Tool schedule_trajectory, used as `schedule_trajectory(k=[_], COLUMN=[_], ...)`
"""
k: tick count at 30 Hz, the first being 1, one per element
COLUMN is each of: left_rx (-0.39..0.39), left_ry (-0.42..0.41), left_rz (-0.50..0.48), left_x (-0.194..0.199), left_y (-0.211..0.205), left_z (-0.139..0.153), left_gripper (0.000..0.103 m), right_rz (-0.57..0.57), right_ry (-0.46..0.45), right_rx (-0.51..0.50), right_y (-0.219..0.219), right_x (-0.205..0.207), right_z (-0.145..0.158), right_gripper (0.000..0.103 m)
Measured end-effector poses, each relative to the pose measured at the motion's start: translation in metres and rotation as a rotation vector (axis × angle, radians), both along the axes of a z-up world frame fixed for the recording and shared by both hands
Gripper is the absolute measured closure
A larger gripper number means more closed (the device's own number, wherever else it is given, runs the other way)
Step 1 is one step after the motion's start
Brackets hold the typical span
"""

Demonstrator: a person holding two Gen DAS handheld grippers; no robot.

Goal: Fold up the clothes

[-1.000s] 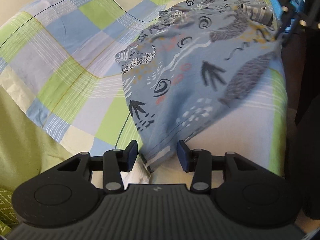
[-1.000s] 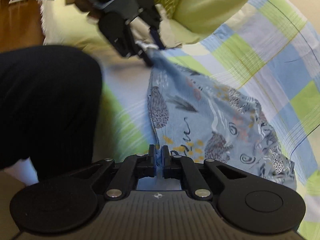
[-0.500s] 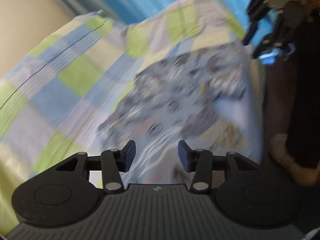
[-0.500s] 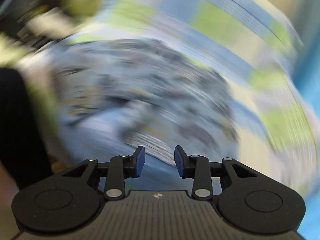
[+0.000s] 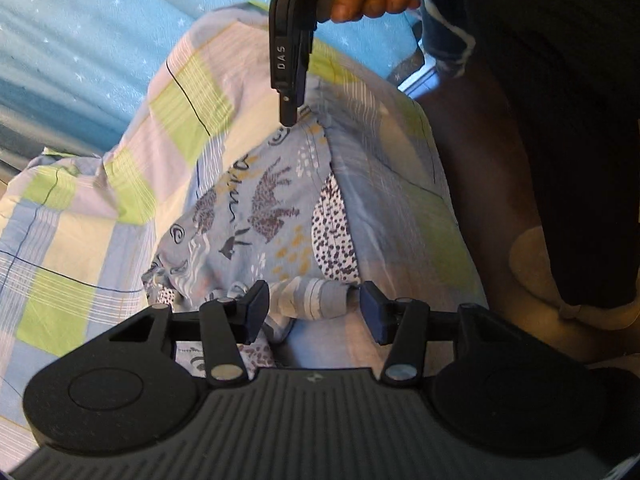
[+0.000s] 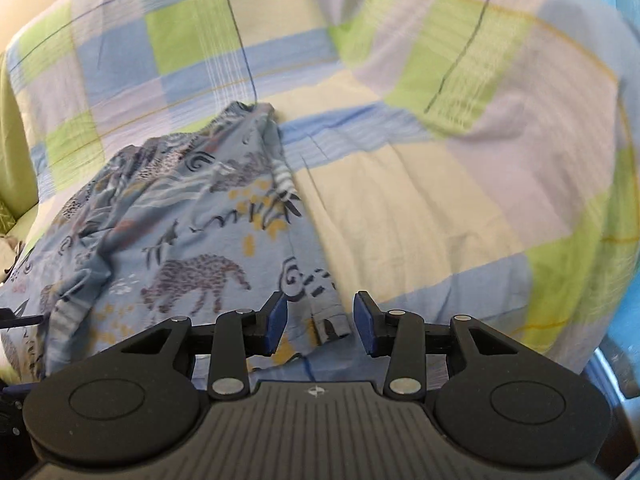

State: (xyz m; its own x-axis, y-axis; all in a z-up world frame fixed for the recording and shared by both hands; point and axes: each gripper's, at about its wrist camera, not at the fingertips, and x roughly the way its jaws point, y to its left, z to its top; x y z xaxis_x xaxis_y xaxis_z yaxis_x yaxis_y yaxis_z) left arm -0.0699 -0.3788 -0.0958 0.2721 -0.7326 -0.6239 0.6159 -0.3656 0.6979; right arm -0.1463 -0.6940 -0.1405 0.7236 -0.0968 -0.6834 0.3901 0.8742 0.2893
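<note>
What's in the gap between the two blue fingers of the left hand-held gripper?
A bunched edge of the animal-print garment, seen in the left wrist view, untouched by either finger.

Home bedroom: bed (image 6: 420, 208) under a green/blue/cream checked sheet, star-print blue fabric (image 5: 100, 40) beyond it, green pillow (image 6: 16, 128) at left edge.

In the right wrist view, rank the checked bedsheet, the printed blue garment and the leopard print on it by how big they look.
1. checked bedsheet, fills most of the view.
2. printed blue garment, left of centre.
3. leopard print, a small part of the garment.
</note>
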Motion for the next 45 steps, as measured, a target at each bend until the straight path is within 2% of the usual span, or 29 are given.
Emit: schedule_trajectory(k=[1,2,4,7,9,12,15,17,19,21,23,27,30,34,37,42,45], left_rx=[0.004,0.005,0.007,0.028,0.042,0.044,0.008,-0.021,-0.047,-0.059,-0.07,-0.094,-0.137,-0.193,-0.217,-0.235,-0.23], left_ry=[0.008,0.026,0.108,0.236,0.266,0.282,0.328,0.345,0.336,0.319,0.311,0.327,0.362,0.406,0.45,0.514,0.571], left_rz=[0.009,0.021,0.064,0.1,0.097,0.091,0.123,0.171,0.233,0.3,0.371,0.487,0.569,0.674,0.731,0.821,0.826], left_x=[0.002,0.005,0.01,0.013,0.012,0.011,0.02,0.032,0.048,0.066,0.088,0.139,0.181,0.249,0.304,0.384,0.409], left_y=[-0.001,-0.002,-0.005,-0.011,-0.014,-0.014,-0.008,-0.004,-0.002,-0.001,-0.001,0.001,0.002,-0.008,-0.028,-0.067,-0.076], left_z=[-0.001,-0.001,0.002,0.004,0.003,0.005,0.019,0.029,0.038,0.043,0.045,0.044,0.05,0.062,0.067,0.053,0.043], left_gripper=[0.057,0.058,0.058,0.058,0.058,0.058,0.058,0.057,0.057,0.056,0.055,0.054,0.054,0.054,0.054,0.054,0.059], right_rz=[-0.001,-0.009,-0.039,-0.158,-0.199,-0.138,-0.131,-0.202,-0.21,-0.14,-0.036,0.146,0.21,0.232,0.253,0.276,0.259], right_ry=[-0.003,-0.011,-0.041,-0.036,-0.033,0.019,0.095,0.113,0.069,0.008,-0.041,-0.063,-0.053,-0.054,-0.056,-0.046,-0.021], right_rx=[0.013,0.036,0.073,-0.091,-0.117,-0.108,-0.147,-0.225,-0.277,-0.3,-0.28,-0.217,-0.244,-0.223,-0.213,-0.226,-0.272], right_y=[0.0,-0.002,-0.012,-0.023,-0.035,-0.036,-0.031,-0.021,-0.005,0.017,0.037,0.063,0.069,0.049,0.028,0.003,-0.012], right_x=[0.0,-0.002,-0.012,-0.029,-0.035,-0.025,-0.018,-0.017,-0.019,-0.014,-0.001,0.047,0.087,0.142,0.187,0.25,0.273], right_z=[-0.003,-0.004,0.0,0.021,0.028,0.022,0.013,0.015,0.026,0.038,0.046,0.049,0.048,0.05,0.049,0.042,0.034], right_gripper=[0.08,0.1,0.101,0.101,0.102,0.101,0.1,0.068,0.068,0.068,0.069,0.07,0.071,0.071,0.067,0.057,0.055])
